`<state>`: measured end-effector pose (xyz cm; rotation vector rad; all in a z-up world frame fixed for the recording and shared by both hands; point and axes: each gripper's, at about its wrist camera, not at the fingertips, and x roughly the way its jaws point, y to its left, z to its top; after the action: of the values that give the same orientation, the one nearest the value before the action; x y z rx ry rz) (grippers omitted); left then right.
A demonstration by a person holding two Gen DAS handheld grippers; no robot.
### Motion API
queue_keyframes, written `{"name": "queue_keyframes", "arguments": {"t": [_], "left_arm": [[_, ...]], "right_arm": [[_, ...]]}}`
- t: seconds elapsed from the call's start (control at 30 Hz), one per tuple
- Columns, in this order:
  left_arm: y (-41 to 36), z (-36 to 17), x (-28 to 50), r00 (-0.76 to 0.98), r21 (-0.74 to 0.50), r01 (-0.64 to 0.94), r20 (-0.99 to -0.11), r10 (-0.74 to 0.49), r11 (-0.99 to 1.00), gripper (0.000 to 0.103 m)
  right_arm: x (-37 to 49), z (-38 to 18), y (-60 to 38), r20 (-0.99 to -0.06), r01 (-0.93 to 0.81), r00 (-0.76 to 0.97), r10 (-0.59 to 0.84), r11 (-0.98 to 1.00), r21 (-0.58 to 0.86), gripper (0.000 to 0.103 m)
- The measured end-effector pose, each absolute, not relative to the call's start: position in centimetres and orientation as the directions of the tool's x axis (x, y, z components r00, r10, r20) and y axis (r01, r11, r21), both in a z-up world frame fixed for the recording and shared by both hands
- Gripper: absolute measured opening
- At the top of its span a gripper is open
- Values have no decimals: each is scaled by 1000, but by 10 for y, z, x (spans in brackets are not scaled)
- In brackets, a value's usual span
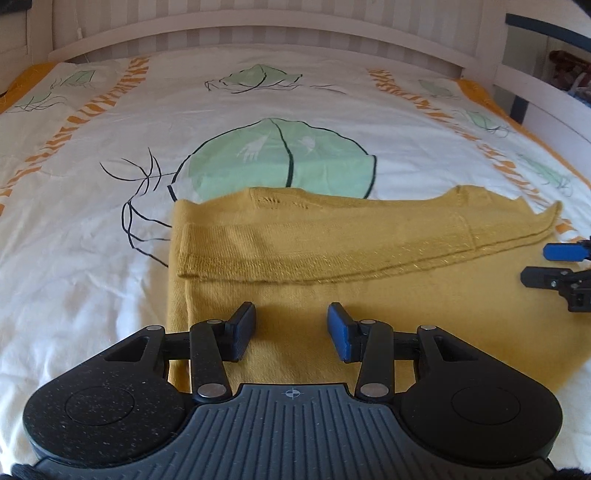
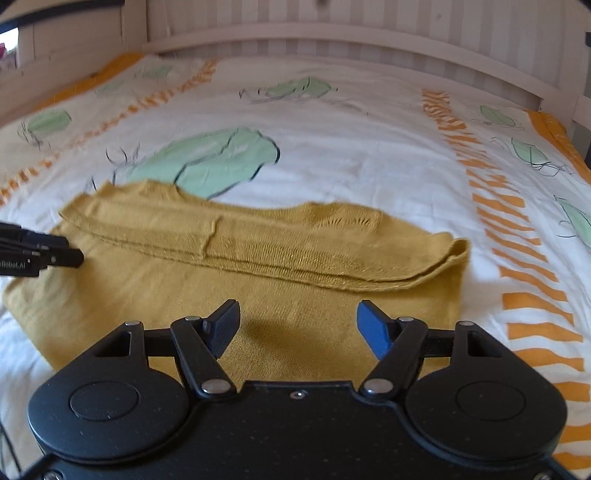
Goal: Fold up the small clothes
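Note:
A mustard-yellow knit garment (image 1: 332, 258) lies on the bed, its far part folded over toward me so that a ribbed hem runs across its middle. It also shows in the right wrist view (image 2: 258, 258). My left gripper (image 1: 291, 330) is open and empty, just above the garment's near left part. My right gripper (image 2: 298, 326) is open and empty above the garment's near right part. The right gripper's fingers (image 1: 554, 266) show at the right edge of the left wrist view. The left gripper's fingers (image 2: 44, 251) show at the left edge of the right wrist view.
The garment lies on a white bedspread (image 1: 92, 229) with green leaf prints and orange striped bands (image 2: 517, 236). A white slatted headboard (image 1: 258, 33) stands at the far end. A bed rail (image 1: 535, 99) runs along the right side.

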<state>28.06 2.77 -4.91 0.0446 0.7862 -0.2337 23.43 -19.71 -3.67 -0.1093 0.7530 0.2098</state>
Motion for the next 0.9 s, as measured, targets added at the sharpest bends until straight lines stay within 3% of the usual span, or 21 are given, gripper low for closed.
{"name": "queue_keyframes", "arguments": {"t": [0.67,0.9], "left_arm": [[45,-42,360,694,-135,32,-710,-119,990,43],[26,-26,339,700,-125,110,-695,-166,986,43]], "right_arm": [[317,-46,-215,-691,-71,716,96,995,64,76],[314,-41,-223,-690,-45,720,75,997,61,76]]}}
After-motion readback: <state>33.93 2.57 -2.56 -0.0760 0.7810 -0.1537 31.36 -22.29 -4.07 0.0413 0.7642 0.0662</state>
